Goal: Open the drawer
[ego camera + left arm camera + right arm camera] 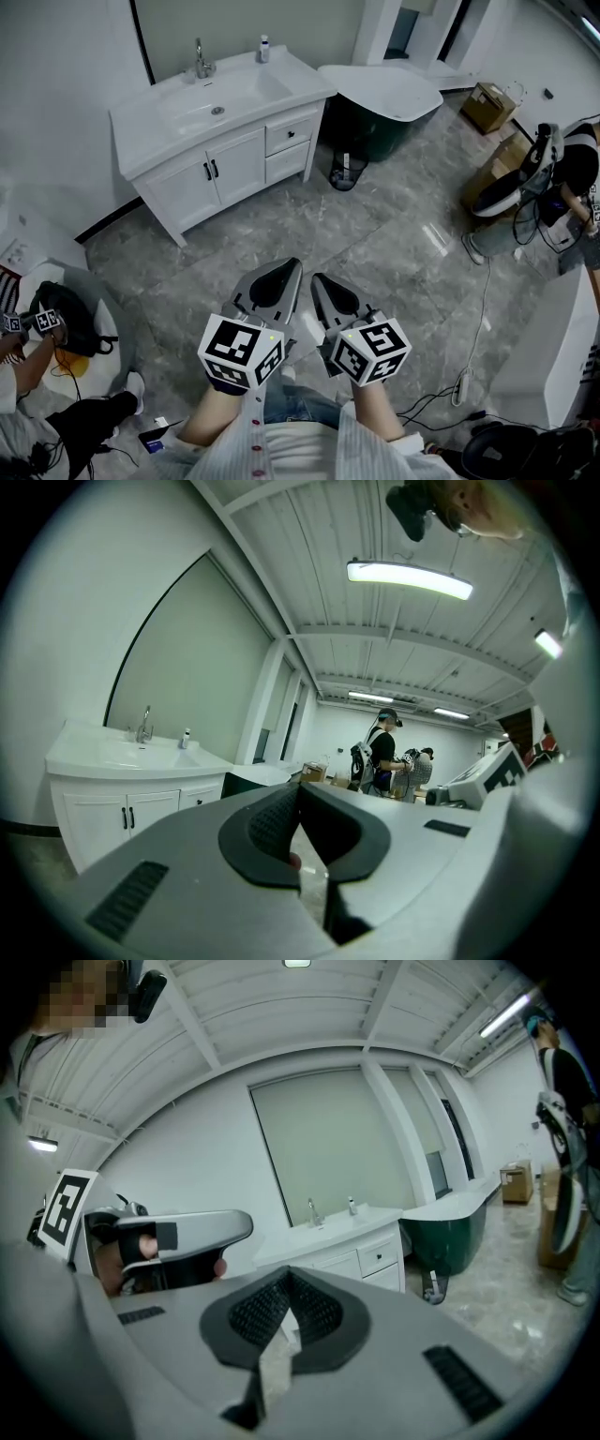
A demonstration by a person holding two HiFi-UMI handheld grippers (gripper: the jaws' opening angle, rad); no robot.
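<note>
A white vanity cabinet (217, 141) with a sink stands against the far wall, across the floor from me. Its upper drawer (289, 135) with a black knob sits at the cabinet's right end, closed, above a second drawer (286, 161). The left gripper (291, 268) and right gripper (319, 279) are held side by side, well short of the cabinet. Both point toward it, both shut with nothing between the jaws. The left gripper view shows the left gripper (300, 791) shut and the cabinet (122, 789) far off. From the right gripper (286, 1277), the drawer (380, 1256) shows small and distant.
A dark green bathtub (384, 105) with a white rim stands right of the cabinet, a black wire bin (347, 171) in front of it. Cardboard boxes (487, 105) and a person (562, 178) are at the right. Another person (42, 328) is at the left. Cables and a power strip (461, 384) lie on the floor.
</note>
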